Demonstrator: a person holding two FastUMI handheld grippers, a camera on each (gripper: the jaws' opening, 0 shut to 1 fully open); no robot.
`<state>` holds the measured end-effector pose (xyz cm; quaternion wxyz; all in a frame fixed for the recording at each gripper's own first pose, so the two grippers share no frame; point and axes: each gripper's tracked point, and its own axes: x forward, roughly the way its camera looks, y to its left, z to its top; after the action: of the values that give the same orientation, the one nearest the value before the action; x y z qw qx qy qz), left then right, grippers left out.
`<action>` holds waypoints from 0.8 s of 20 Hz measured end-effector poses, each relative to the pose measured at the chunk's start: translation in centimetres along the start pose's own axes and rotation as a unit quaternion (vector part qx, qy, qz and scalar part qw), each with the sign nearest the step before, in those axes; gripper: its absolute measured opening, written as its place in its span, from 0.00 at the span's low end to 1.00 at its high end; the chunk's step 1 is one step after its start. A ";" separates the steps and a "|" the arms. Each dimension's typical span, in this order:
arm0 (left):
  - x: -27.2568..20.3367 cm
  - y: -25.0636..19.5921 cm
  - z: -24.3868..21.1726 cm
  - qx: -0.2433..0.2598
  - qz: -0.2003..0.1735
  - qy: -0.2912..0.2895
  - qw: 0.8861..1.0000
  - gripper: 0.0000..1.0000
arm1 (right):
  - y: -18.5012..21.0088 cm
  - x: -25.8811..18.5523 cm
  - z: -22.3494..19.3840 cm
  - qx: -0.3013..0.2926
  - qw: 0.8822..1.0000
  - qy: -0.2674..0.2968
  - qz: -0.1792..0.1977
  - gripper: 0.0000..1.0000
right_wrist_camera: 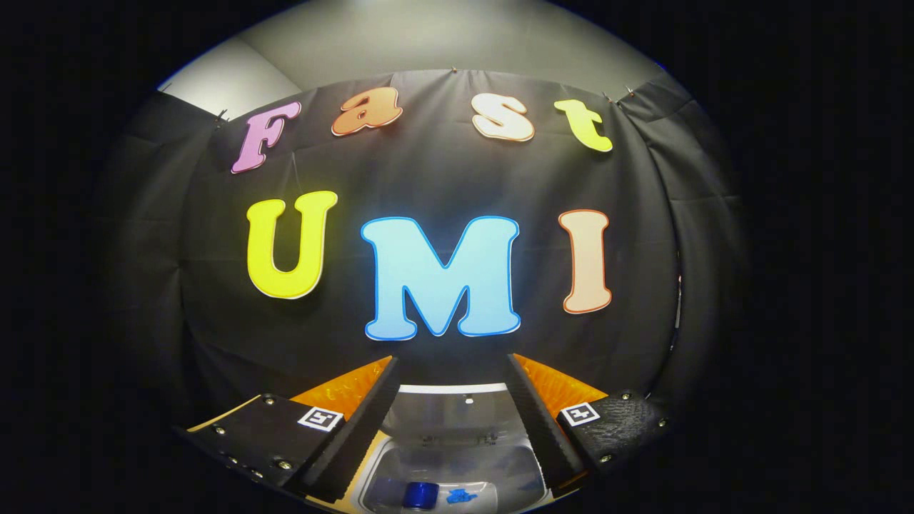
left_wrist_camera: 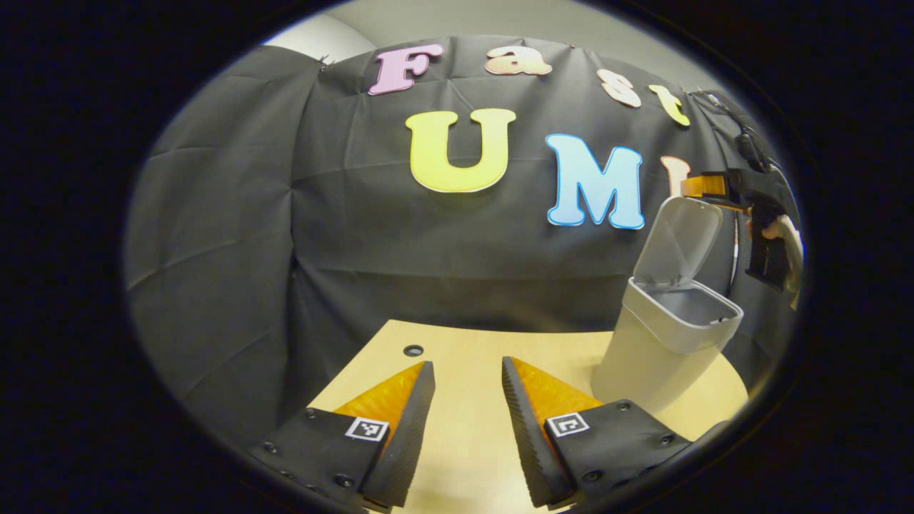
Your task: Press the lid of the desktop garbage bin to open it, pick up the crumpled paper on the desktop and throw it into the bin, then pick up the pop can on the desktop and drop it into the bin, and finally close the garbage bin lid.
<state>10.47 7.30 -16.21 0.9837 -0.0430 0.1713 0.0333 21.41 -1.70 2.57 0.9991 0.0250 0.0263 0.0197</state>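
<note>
Below, our left gripper [left_wrist_camera: 468,400] hangs spread and empty over the pale wooden table [left_wrist_camera: 464,357]; the right gripper [right_wrist_camera: 453,400], also apart, hovers over the open bin [left_wrist_camera: 660,335], a blue can [right_wrist_camera: 421,494] inside. Black cloth [left_wrist_camera: 285,214] walls the booth.

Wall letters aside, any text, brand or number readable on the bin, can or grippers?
Pale grey plastic bin: no text.
Blue pop can inside it: too little shows to read.
Square black-and-white markers on the left gripper: patterns, no words.
</note>
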 end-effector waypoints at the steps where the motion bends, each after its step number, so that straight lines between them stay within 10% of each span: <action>1: 0.0 -0.2 -0.1 0.000 -0.002 0.001 1.000 0.66 | 0.0 -0.5 -0.2 0.000 1.000 0.000 0.000 1.00; 5: -0.4 -0.9 -0.6 -0.002 -0.008 0.003 1.000 0.76 | 0.0 -2.1 -1.3 -0.001 1.000 0.006 0.003 0.95; 16: -1.7 -3.3 -1.0 0.003 -0.028 0.003 1.000 0.66 | 0.2 -5.4 -4.5 0.005 0.999 0.041 0.016 1.00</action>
<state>8.81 3.85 -16.34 0.9838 -0.0453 0.1731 0.0049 15.80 -1.52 -1.63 0.9967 0.0292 0.0665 0.0365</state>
